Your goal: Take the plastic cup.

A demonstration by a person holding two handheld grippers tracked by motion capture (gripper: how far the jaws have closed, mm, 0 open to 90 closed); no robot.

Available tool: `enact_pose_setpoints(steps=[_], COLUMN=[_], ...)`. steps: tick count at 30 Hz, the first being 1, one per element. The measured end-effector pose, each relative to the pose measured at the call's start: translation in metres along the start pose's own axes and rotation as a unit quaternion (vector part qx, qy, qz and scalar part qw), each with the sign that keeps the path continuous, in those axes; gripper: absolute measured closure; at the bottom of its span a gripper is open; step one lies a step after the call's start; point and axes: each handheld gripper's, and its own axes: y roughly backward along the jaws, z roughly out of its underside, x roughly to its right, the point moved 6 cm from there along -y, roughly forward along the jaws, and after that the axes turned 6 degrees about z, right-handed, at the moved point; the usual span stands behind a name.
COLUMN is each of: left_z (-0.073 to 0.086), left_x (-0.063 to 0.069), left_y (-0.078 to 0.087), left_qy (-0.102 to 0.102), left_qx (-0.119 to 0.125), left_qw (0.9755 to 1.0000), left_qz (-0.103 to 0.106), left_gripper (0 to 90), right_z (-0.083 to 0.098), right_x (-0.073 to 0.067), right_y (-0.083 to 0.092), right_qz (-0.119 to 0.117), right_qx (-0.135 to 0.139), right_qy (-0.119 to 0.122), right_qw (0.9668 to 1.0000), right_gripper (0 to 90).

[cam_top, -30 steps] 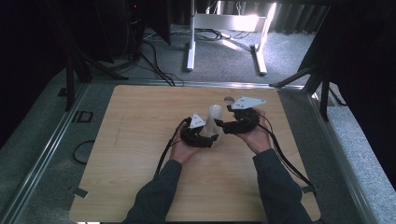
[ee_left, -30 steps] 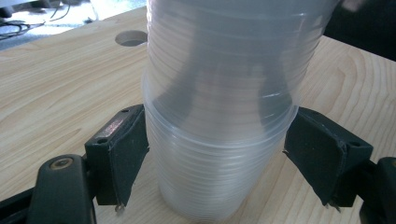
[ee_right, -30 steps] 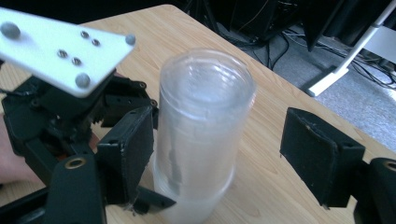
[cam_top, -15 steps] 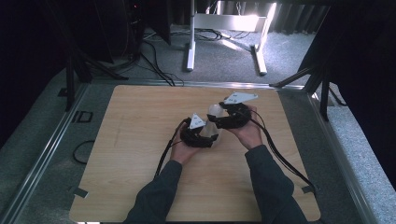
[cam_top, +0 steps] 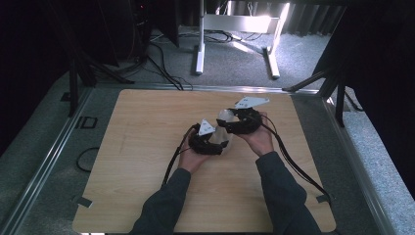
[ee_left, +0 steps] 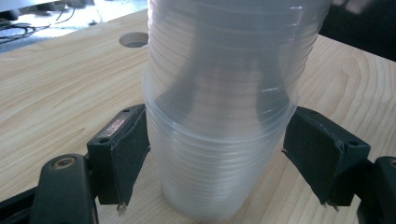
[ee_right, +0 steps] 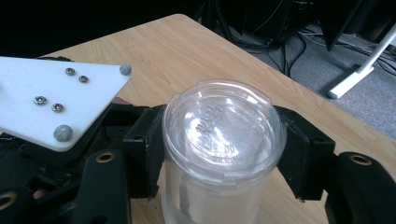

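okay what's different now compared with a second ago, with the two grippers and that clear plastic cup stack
The right gripper has come in from the right toward the left gripper, and its jaws have just been closing; they now press on the top of the clear cup stack. The left gripper's jaws closed slightly around the stack's lower part. The left hand and the table stayed as they were.

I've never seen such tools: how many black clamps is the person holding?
2. The left gripper clasps the stack of clear cups low down; the right gripper, whose jaws have just been closing, clasps its top. None seems hidden.
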Motion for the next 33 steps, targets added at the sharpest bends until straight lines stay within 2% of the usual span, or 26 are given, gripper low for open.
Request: enact_pose_setpoints(steps=[21,33], left_z=[0.001,0.001], left_x=[0.000,-0.001], left_y=[0.000,0.001], left_qy=[-0.003,0.001], left_qx=[0.001,0.002], left_qw=[1.0000,1.0000], left_qz=[-0.005,-0.004], left_gripper=[24.6,24.6], right_z=[-0.008,-0.019], right_x=[0.004,0.003], right_y=[0.010,0.017], right_qz=[-0.007,-0.007], right_qx=[0.017,0.019], right_qy=[-0.011,0.003], right_qw=[0.9998,0.9998], right_gripper=[39.6,40.9])
